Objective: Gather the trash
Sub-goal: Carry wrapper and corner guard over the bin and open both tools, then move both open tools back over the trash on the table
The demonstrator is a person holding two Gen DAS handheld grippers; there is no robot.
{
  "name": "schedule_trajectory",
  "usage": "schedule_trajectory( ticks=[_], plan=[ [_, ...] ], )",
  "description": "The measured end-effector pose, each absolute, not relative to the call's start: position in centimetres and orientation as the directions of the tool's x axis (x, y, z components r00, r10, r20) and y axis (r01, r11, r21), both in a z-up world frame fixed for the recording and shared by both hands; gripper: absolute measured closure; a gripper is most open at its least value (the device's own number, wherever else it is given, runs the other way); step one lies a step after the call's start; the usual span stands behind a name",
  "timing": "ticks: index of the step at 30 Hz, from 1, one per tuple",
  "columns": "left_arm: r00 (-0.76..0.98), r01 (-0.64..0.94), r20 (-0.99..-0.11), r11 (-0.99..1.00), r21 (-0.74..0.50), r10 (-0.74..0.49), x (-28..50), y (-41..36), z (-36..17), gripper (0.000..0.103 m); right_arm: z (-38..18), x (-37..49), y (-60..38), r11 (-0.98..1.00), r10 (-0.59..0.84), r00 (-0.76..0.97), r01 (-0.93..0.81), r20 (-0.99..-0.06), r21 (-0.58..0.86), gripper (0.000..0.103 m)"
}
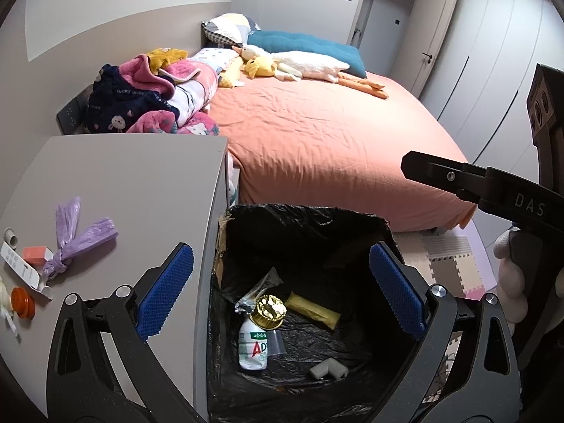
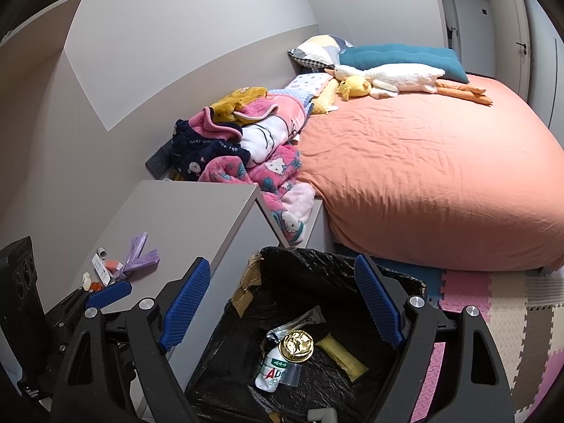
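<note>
Both tongs hang over the black-lined bin, and nothing sits between either pair of blue pads. The left tongs stand wide apart in the lower half of the left wrist view, empty. The right tongs are spread too, also empty, framing the bin in the lower middle of the right wrist view.

Down in the bin: a white bottle with a red letter on it, a gold foil cup resting against its top, a yellow wrapper just right of that, a crinkled clear wrapper above, and a small grey foam piece toward the bottom.

Trash remains on the grey bench at lower left: a knotted purple bag, an orange box, a white carton and an orange cap. The bed with its salmon sheet fills the centre.
</note>
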State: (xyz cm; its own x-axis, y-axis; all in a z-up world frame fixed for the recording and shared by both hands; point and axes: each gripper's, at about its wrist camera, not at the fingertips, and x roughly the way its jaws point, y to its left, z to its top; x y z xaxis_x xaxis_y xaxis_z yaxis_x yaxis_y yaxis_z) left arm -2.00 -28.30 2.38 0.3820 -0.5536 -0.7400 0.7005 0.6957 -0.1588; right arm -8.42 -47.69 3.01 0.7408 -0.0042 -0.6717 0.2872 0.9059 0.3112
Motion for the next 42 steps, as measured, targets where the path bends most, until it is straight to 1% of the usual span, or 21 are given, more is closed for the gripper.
schedule_trajectory(
  ticks=[24,42],
  plan=[
    [0.411,0.655,-0.74,0.737,-0.166,-0.532,-1.1,-25.5,2.2,0.007,2.8,-6.8,-45.4,0.92,0.046,0.737,0.232,-0.675,0.316,0.019],
    [0.47,0.549,-0.743,0.817,-0.177,-0.476,0.2,-19.5,1.5,0.007,2.2,-3.6,-39.2,0.943,0.143,0.708,0.114,-0.692,0.312,0.019]
  ],
)
